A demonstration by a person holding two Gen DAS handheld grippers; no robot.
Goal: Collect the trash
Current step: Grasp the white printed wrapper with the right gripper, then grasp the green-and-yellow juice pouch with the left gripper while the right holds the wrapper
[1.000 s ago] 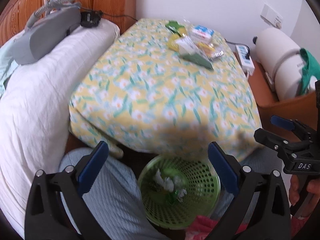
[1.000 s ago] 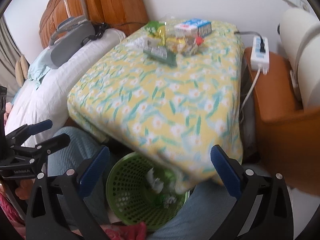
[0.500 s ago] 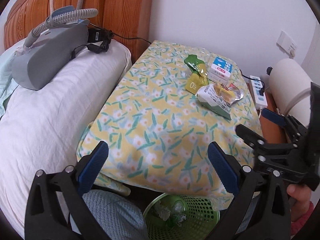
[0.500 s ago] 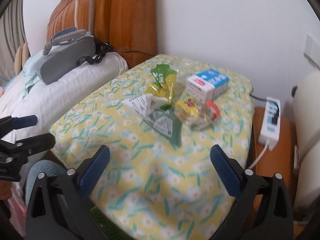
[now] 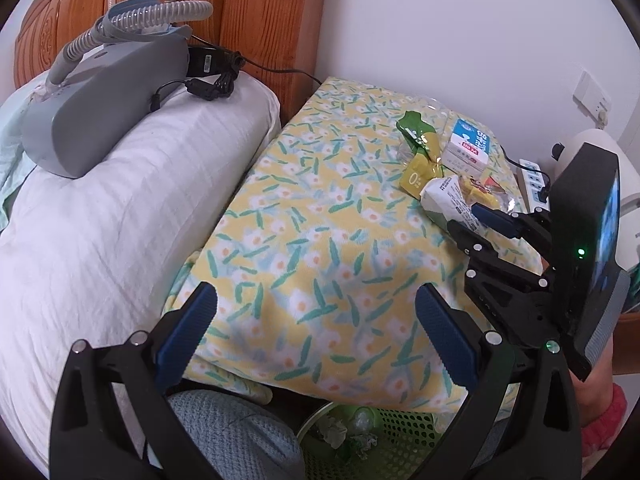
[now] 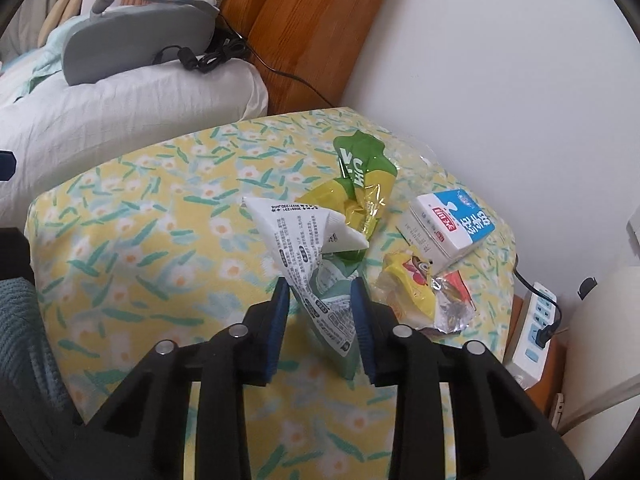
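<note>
My right hand-held gripper point(image 6: 318, 294) has just been closing on the white wrapper point(image 6: 308, 252); my left one point(image 5: 316, 324) hangs open. Next, I'd carry it to the green basket point(image 5: 384, 440) at six o'clock.

The green basket point(image 5: 384, 436) is showing only partly at the bottom of the left wrist view, its far side hiding under the overhanging flowered cloth point(image 5: 320, 264) and its near side lying behind the left tool point(image 5: 316, 334). In the right wrist view the lower end of the white-and-green wrapper point(image 6: 320, 280) is disappearing between the right tool point(image 6: 320, 292) pads. The power strip point(image 6: 534, 338) is being cut off behind the table edge at lower right, its print too small to read.
</note>
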